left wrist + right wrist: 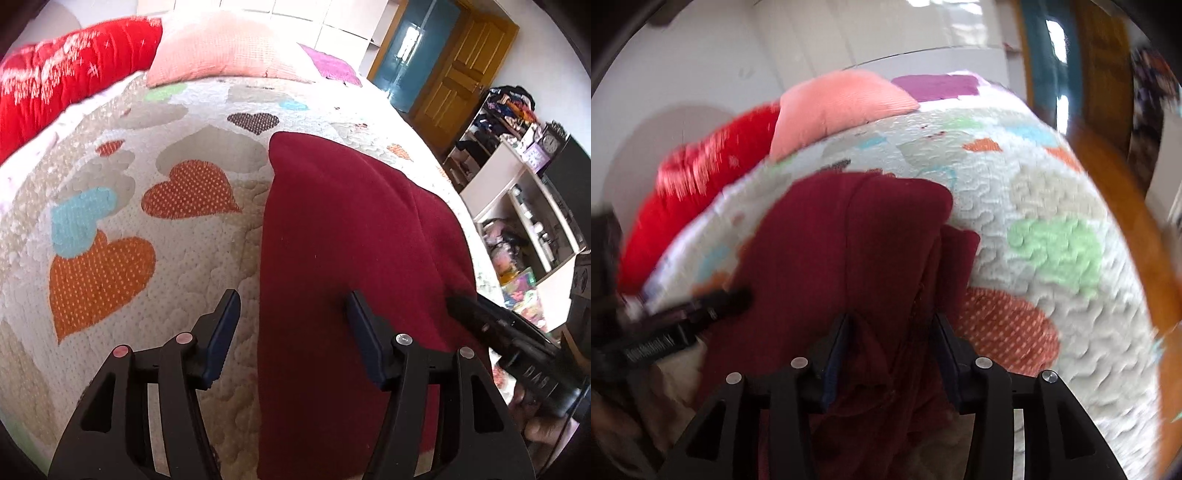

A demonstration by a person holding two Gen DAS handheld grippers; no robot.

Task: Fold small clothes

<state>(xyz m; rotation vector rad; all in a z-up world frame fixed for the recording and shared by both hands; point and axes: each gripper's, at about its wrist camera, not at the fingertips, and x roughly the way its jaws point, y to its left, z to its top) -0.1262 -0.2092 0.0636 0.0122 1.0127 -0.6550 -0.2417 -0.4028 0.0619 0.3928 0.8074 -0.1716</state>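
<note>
A dark red garment (343, 258) lies as a long folded strip on the heart-patterned quilt (147, 184). My left gripper (291, 314) is open, its jaws astride the garment's left edge, holding nothing. The right gripper (480, 314) shows at the garment's right edge in this view. In the right wrist view the same garment (849, 240) is bunched between the jaws of my right gripper (890, 332), which stand wide apart with cloth between them; the view is blurred. The left gripper (713, 299) shows at the left there.
A red blanket (62, 77), a pink pillow (218, 48) and a purple cloth (332, 66) lie at the bed's far end. Shelves with clutter (517, 177) and a wooden door (461, 74) stand to the right of the bed.
</note>
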